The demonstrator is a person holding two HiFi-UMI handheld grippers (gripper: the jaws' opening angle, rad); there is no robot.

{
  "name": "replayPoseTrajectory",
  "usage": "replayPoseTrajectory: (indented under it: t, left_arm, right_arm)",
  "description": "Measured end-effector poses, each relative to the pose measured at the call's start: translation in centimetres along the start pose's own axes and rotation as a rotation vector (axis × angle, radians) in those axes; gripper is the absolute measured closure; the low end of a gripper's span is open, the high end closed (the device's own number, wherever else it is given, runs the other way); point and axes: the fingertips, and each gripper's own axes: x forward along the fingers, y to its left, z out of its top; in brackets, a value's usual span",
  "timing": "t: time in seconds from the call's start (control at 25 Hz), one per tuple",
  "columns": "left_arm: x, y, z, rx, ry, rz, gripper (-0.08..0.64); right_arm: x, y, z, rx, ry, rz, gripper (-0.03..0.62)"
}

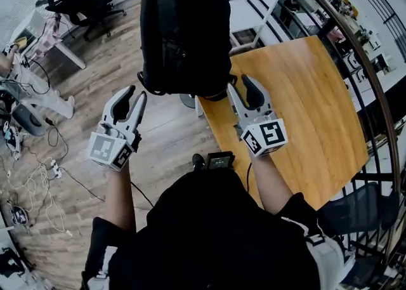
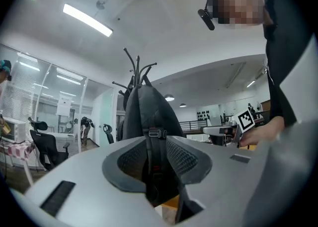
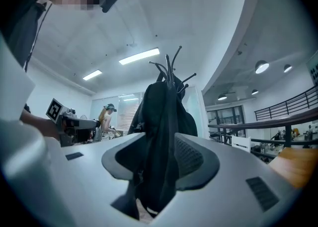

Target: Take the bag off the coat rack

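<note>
**Black bag on coat rack, both grippers low beside it, nothing gripped**

Coat rack [image 2: 136, 69]: its hooks carry the bag from the top, so the lift should likely go up first, then off. Bag [image 1: 184, 28]: hangs on the far side of both grippers; a strap probably gives a surer hold than the slack body. Right gripper [image 1: 240, 85]: jaws apart, empty, tips just beside the bag's lower right corner. Left gripper [image 1: 136, 93]: jaws apart, empty, near-left of the bag.

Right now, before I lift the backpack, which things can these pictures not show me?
- Head view: the backpack has its top and hanging point cut off by the upper edge.
- Both gripper views: which coat rack hook carries it is hidden behind the backpack itself.
</note>
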Motion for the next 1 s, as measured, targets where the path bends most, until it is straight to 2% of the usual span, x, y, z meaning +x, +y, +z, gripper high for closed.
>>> replayPoseTrajectory:
  t: [0.24,0.44,0.6,0.72,0.88,1.0]
  left_arm:
    - [5.7,4.5,-0.8,-0.025,0.051,-0.028,0.392]
    - [9.2,6.9,-2.4,-0.03,0.11,-0.03,0.353]
    - [11.2,8.2,-4.7,-0.051,0.166,-0.051,0.342]
    - [11.8,8.4,-5.6,-0.091,0.158,-0.073,0.341]
    - [11.8,7.9,-5.5,-0.114,0.127,-0.079,0.367]
    - [12.4,7.6,-5.7,-0.128,0.138,-0.096,0.386]
  right_arm:
    - [5.2,-1.8,2.4,0.026,0.004,0.031,0.359]
    - [7.9,-1.8,0.5,0.028,0.095,0.058,0.337]
    - [9.3,-2.1,-1.9,0.037,0.166,0.062,0.339]
    - [10.2,-2.3,-3.4,0.055,0.199,0.066,0.341]
    - [10.5,-2.1,-3.6,0.068,0.185,0.079,0.381]
    - [10.8,-2.5,-3.8,0.073,0.175,0.079,0.407]
